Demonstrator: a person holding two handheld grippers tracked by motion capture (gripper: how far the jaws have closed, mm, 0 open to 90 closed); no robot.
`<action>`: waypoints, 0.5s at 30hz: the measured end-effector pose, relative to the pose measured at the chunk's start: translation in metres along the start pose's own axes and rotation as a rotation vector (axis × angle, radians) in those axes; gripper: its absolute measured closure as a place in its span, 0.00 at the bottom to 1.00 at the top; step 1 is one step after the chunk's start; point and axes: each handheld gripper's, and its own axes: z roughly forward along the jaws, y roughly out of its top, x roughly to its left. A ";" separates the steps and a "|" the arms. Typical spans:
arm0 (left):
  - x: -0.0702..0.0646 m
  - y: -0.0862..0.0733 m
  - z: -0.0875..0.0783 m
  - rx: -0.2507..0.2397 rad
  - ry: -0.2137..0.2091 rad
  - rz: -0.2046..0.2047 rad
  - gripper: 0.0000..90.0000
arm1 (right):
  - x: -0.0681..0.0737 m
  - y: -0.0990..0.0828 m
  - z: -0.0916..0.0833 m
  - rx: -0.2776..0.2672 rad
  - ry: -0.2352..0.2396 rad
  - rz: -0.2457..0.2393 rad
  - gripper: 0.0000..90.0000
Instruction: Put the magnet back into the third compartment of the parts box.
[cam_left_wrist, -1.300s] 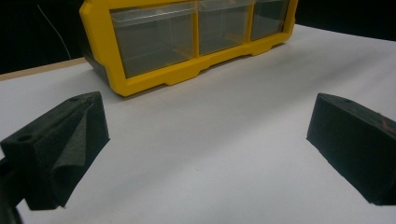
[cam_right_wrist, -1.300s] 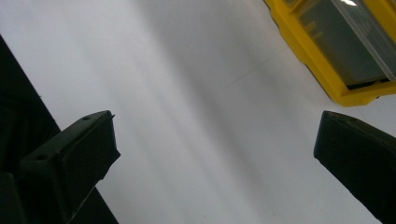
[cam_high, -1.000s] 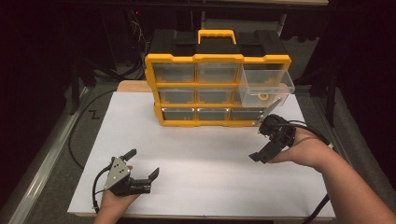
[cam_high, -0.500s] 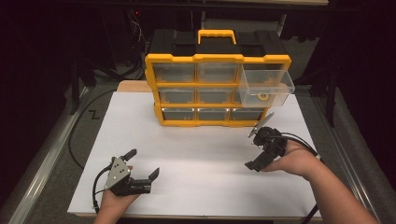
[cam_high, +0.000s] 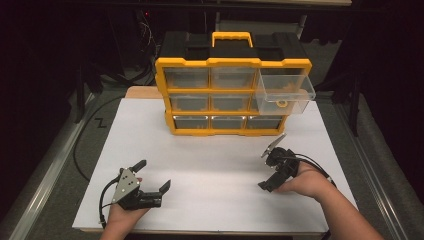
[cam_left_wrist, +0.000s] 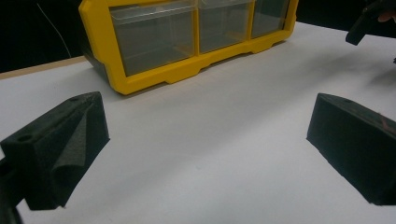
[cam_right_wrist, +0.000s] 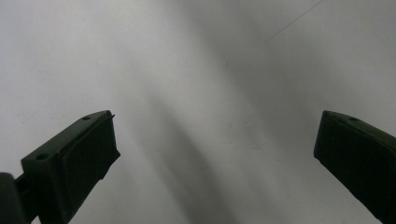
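A yellow organiser with clear drawers stands at the back of the white table. Its top right drawer is pulled out, and a small yellow ring lies inside. My left gripper rests near the front left edge, open and empty, facing the organiser. My right gripper hovers at the front right, open and empty, pointing down at the bare table surface. In the left gripper view, open jaws frame the table, and the right gripper's jaw shows at top right.
A black cable loops on the grey floor left of the table. A metal rail runs along the left side. Dark space surrounds the table behind the organiser.
My right gripper has drawn back from the open drawer, moving left and toward the front edge, and now tips down at the table. The left gripper has stayed put.
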 end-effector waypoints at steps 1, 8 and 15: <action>0.000 0.000 0.000 0.000 0.000 0.000 0.00 | 0.000 -0.001 0.002 -0.002 -0.002 0.008 0.01; 0.000 0.000 0.000 0.001 0.000 -0.001 0.00 | 0.001 -0.005 0.010 -0.019 -0.004 0.015 0.01; -0.001 0.000 0.001 0.004 -0.007 -0.002 0.00 | 0.000 -0.012 0.012 -0.120 -0.006 0.042 0.01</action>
